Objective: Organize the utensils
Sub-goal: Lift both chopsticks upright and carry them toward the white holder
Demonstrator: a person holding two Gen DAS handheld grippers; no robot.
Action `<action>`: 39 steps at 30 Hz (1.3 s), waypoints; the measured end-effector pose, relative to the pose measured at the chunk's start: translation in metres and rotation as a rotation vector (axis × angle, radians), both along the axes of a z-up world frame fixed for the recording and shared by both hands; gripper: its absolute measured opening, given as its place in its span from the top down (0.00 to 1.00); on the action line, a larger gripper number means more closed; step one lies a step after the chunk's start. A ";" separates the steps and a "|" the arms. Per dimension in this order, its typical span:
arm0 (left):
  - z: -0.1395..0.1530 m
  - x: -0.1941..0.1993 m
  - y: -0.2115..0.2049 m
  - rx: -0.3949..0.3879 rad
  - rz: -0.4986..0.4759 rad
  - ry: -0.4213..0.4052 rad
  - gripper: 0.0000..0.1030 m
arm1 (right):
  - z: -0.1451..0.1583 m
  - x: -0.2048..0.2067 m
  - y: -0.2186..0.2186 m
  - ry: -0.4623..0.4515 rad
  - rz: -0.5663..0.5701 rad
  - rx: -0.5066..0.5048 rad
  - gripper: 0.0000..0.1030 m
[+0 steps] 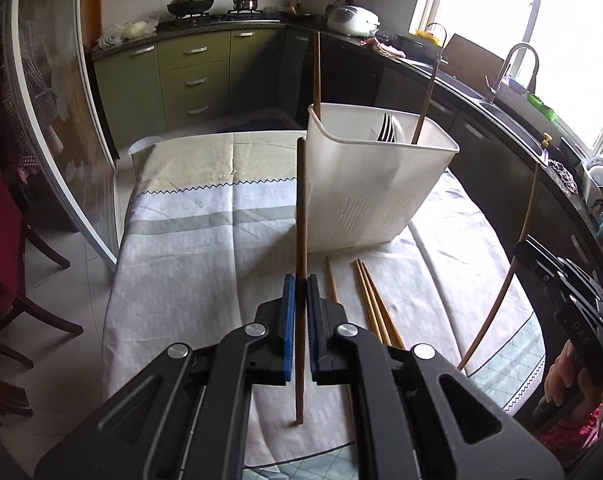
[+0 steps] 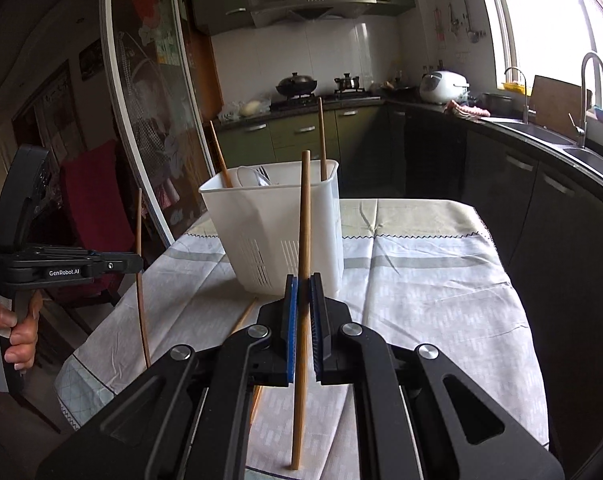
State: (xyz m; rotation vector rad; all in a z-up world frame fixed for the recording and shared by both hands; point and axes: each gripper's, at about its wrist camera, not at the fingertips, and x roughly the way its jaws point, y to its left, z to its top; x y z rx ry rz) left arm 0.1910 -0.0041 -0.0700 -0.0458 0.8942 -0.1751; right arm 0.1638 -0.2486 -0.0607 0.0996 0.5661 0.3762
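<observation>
A white plastic utensil holder (image 1: 375, 184) stands on the cloth-covered table; it also shows in the right wrist view (image 2: 277, 224). Two chopsticks (image 1: 316, 76) and forks (image 1: 386, 128) stand in it. My left gripper (image 1: 300, 280) is shut on a dark brown chopstick (image 1: 300, 208), held upright just in front of the holder. My right gripper (image 2: 304, 280) is shut on a lighter wooden chopstick (image 2: 304, 216), also upright. Three loose chopsticks (image 1: 371, 300) lie on the cloth before the holder. The right gripper's body (image 1: 573, 308) shows at right in the left view, the left gripper's (image 2: 61, 266) at left in the right view.
The table wears a grey and cream cloth (image 1: 205, 216). A red chair (image 1: 5, 216) stands to the left by a glass sliding door (image 1: 61, 120). Kitchen counters with a sink (image 2: 541, 132), rice cooker (image 2: 441, 86) and stove pots (image 2: 295, 84) run behind.
</observation>
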 end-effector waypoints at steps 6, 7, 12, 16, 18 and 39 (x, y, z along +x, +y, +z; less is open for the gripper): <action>0.001 -0.020 -0.003 0.018 -0.027 -0.004 0.95 | 0.015 -0.046 -0.012 -0.070 -0.006 -0.012 0.93; 0.000 -0.023 -0.003 0.013 -0.028 0.001 0.95 | 0.016 -0.054 -0.014 -0.077 -0.006 -0.014 0.93; 0.003 -0.037 0.000 -0.005 -0.027 -0.013 0.95 | 0.018 -0.088 -0.017 -0.115 -0.003 -0.034 0.93; 0.009 -0.048 0.000 -0.004 -0.027 -0.047 0.95 | 0.019 -0.098 -0.017 -0.118 0.003 -0.038 0.93; 0.014 -0.053 -0.001 0.000 -0.028 -0.065 0.95 | 0.019 -0.100 -0.017 -0.114 0.009 -0.033 0.93; 0.023 -0.057 -0.009 0.027 -0.051 -0.096 0.95 | 0.021 -0.094 -0.019 -0.091 0.036 -0.034 0.93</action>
